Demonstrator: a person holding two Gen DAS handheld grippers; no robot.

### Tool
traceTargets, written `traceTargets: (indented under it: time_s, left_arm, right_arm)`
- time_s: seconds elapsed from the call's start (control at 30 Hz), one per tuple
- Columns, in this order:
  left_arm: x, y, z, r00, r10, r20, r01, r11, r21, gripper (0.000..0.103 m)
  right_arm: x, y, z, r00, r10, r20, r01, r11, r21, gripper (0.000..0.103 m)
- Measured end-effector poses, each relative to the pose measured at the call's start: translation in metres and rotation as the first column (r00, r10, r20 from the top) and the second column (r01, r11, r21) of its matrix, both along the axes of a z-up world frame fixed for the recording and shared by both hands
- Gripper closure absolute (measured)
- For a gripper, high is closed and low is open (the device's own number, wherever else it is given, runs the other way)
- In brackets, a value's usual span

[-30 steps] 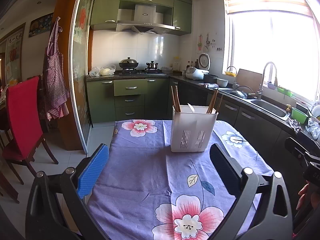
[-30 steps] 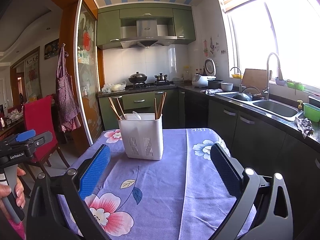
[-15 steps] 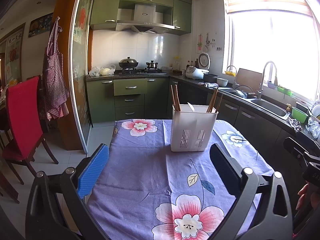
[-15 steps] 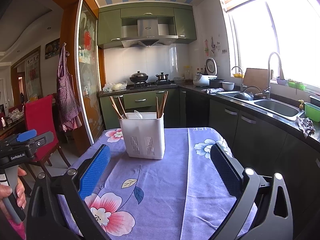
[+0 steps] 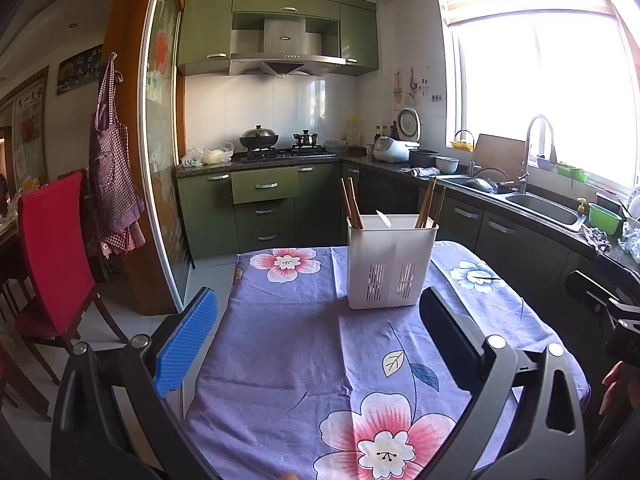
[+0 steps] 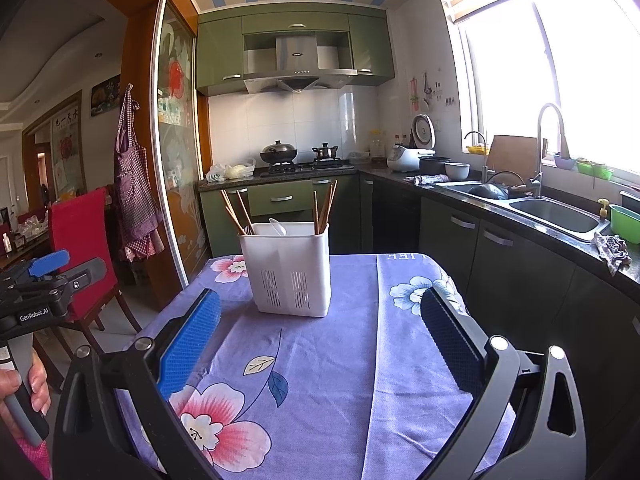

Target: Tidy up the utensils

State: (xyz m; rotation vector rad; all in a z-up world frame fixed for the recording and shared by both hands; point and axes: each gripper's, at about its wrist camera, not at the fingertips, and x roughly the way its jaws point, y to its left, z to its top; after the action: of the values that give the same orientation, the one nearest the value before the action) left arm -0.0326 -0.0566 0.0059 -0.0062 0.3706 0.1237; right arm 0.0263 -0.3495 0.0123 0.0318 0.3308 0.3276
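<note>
The worktop [image 5: 280,344], under a purple flowered cloth [image 6: 340,380], ends close to the left of the left tongs [image 5: 318,334], where bare floor tiles show, and its right edge drops off beside dark cabinets under the sink [image 6: 556,212]; the cloth between both tongs and the far end lies bare apart from one item. The white utensil holder [image 5: 390,266] stands upright toward the far end, wooden chopsticks [image 5: 351,206] leaning out at its left and right corners and a white spoon [image 6: 277,226] tip between them; what else sits inside is hidden by its walls. The left tongs are spread wide with nothing between them, the holder ahead and slightly right, well apart. The right tongs [image 6: 320,334] are likewise wide apart and hold nothing, the holder ahead and slightly left. A hand [image 6: 22,390] grips the left handle, partly cut off at the edge
</note>
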Motion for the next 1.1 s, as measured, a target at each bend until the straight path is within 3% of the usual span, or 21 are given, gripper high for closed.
traceTargets:
  time_s: [0.6,1.1]
  left_arm:
    - [0.002,0.01,0.0,1.0,-0.024,-0.012,0.024,0.998,-0.065,0.007]
    - [0.004,0.01,0.0,1.0,-0.007,-0.001,0.007,0.999,-0.054,0.007]
  right_arm:
    - [0.005,0.004,-0.004,1.0,0.002,-0.014,-0.002,1.0,-0.015,0.005]
    - [0.005,0.004,-0.006,1.0,0.001,-0.019,-0.001,1.0,-0.017,0.005]
